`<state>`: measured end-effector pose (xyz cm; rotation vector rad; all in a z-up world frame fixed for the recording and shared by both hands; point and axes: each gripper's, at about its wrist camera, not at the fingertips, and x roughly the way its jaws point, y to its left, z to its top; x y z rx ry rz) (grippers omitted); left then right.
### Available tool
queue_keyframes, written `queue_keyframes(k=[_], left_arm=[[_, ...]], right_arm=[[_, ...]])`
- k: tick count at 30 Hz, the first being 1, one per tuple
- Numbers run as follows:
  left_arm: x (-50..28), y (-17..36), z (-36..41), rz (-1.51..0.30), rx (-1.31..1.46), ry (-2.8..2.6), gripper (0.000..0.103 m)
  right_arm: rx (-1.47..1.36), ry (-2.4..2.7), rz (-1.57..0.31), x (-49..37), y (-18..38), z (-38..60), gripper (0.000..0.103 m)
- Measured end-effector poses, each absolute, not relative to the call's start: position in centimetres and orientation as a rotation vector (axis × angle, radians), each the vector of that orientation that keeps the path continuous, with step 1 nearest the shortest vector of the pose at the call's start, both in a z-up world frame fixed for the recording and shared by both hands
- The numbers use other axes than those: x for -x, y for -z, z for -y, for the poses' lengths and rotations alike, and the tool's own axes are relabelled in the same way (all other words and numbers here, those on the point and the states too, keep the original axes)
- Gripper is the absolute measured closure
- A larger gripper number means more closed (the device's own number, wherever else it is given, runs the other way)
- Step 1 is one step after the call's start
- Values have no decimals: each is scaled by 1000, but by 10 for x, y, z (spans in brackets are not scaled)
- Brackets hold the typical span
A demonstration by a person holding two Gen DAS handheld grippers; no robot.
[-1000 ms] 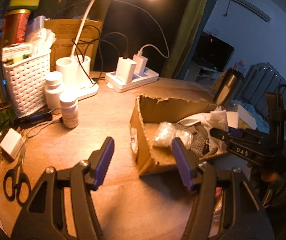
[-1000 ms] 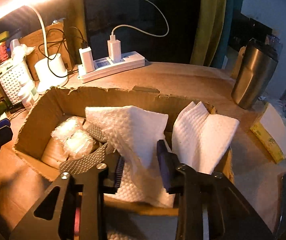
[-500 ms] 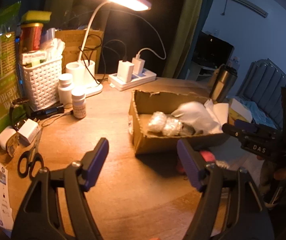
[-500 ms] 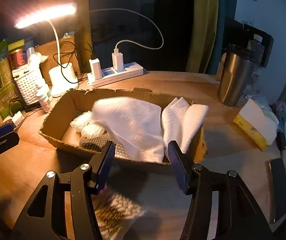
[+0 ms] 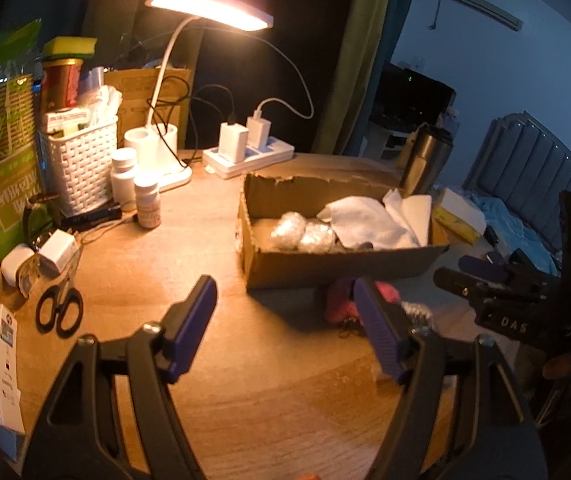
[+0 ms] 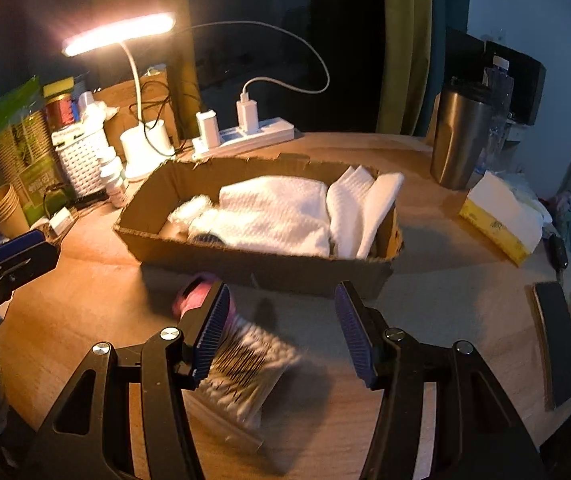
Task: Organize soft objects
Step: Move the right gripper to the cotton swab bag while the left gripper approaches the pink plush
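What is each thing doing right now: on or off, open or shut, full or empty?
Lamp: on.
Box: open, holding white cloths and bubble wrap.
Left tongs: open, empty.
Right tongs: open, empty, jaws just widened.
Swab bag: flat on the table.
Scissors: shut.
Chargers: plugged in.

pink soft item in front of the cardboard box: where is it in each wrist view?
Left wrist: pink soft item lies right of centre, just below the cardboard box, partly behind the left gripper's right finger.
Right wrist: it lies lower left, below the box's front wall, behind the right gripper's left finger.
Shared landmark: white power strip behind the box.
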<state>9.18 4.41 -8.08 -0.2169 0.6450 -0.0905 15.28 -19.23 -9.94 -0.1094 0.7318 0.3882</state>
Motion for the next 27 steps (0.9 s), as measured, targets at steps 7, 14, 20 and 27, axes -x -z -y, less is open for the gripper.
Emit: queue_keyframes(k=[7, 14, 20, 27], left_arm=[[-79, 90, -45, -663, 212, 88, 30], [-71, 105, -47, -691, 216, 72, 30], [-71, 114, -45, -711, 210, 60, 30], [-80, 118, -33, -727, 186, 59, 29]], right_arm=[[92, -415, -774, -140, 117, 188, 44], [66, -442, -824, -138, 137, 181, 29], [83, -453, -876, -142, 156, 173, 25], [48, -459, -889, -146, 166, 187, 25]])
